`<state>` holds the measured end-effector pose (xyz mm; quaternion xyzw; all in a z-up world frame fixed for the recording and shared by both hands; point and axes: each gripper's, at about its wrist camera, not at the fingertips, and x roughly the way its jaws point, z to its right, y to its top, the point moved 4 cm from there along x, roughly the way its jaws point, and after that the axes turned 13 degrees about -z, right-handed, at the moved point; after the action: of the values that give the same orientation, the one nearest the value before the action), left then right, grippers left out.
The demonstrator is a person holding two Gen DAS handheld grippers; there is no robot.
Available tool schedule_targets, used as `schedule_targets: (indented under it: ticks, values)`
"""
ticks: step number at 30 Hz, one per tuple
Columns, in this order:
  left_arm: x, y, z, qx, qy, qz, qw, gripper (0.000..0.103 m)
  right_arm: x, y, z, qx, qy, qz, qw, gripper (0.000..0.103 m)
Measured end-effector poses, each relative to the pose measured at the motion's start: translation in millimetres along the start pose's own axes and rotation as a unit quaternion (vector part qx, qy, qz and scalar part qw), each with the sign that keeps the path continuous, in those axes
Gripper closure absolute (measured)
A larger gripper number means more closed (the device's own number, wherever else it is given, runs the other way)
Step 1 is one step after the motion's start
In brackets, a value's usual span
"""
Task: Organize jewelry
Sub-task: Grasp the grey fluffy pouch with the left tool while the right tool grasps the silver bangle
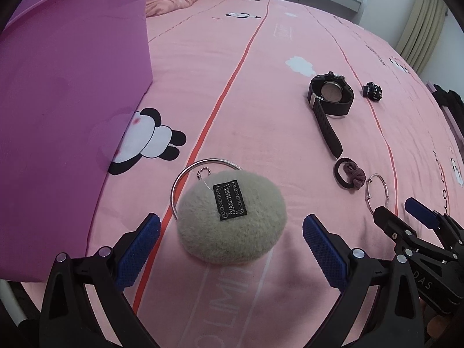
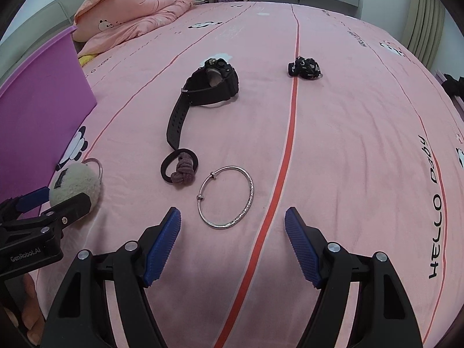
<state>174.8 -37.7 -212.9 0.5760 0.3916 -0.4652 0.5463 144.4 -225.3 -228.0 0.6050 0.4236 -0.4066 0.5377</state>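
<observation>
A silver bangle (image 2: 225, 197) lies flat on the pink bed sheet (image 2: 348, 145), just ahead of the right gripper (image 2: 233, 243), whose blue-padded jaws stand spread wide with nothing between them. Just beyond the bangle, to its left, a black hair tie (image 2: 179, 168) with a mauve fabric knot rests on the sheet, touching or nearly touching the strap end of a black wristwatch (image 2: 208, 90) that lies on its side farther up the bed. To the right of the watch, well apart from the bangle, a small black beaded piece (image 2: 305, 69) sits on a red stripe of the sheet.

Far to the bangle's left, a beige felt pouch (image 1: 232, 217) with a black woven label and a short ball chain lies atop a second silver bangle (image 1: 185, 182), which shows as an arc behind it. The left gripper (image 1: 232, 243) hangs just short of the pouch, its jaws spread to either side and closing on nothing. A purple plastic box (image 1: 72, 101) stands at the pouch's left, its wall over a panda print on the sheet. A folded pink quilt (image 2: 136, 8) lies at the head of the bed, beyond the box.
</observation>
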Motion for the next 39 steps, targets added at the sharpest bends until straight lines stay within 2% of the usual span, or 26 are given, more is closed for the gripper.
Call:
schedule_targets:
  ticks: [10, 20, 28, 33, 39]
  values:
    - [14, 7, -6, -0.018, -0.006, -0.013, 0.9997, 0.006, 15, 10, 0, -0.008, -0.019, -0.008, 1.000, 0.032]
    - [24, 10, -2, -0.010, 0.002, -0.016, 0.9998, 0.006, 23, 15, -1, -0.016, -0.031, -0.003, 0.999, 0.032]
    - [33, 11, -4, -0.016, -0.011, -0.015, 0.9997, 0.008, 29, 16, -6, -0.028, -0.051, 0.003, 0.998, 0.032]
    - [29, 10, -9, -0.025, -0.010, -0.011, 0.9996, 0.021, 27, 15, -7, -0.031, -0.048, 0.003, 0.998, 0.036]
    - [24, 7, -12, -0.021, -0.008, -0.009, 0.9997, 0.033, 23, 12, -13, -0.040, -0.048, 0.004, 0.998, 0.053]
